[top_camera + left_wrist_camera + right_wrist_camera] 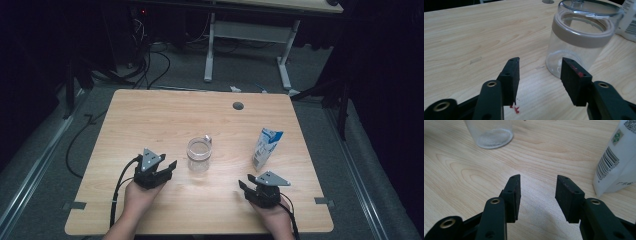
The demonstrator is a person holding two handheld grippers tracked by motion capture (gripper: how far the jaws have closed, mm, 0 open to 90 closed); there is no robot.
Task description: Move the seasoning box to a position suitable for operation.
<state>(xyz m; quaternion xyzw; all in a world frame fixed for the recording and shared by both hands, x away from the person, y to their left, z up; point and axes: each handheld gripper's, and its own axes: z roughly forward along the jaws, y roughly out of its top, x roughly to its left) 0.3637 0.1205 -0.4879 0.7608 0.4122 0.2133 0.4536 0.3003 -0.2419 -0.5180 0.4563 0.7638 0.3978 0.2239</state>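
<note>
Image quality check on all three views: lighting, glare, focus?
High view: table lit, surroundings nearly black, slightly soft overall. Left gripper view: glass jar fairly sharp, faint reflections on its wall; fingers a bit soft. Right gripper view: white carton readable, barcode legible; soft shadow under the fingers; jar base sharp.

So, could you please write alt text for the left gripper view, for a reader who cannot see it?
An empty clear glass jar with a beige band below its rim stands on a light wooden table, just beyond the left gripper, whose two black jaws are open with nothing between them. A white carton shows at the right edge.
</note>
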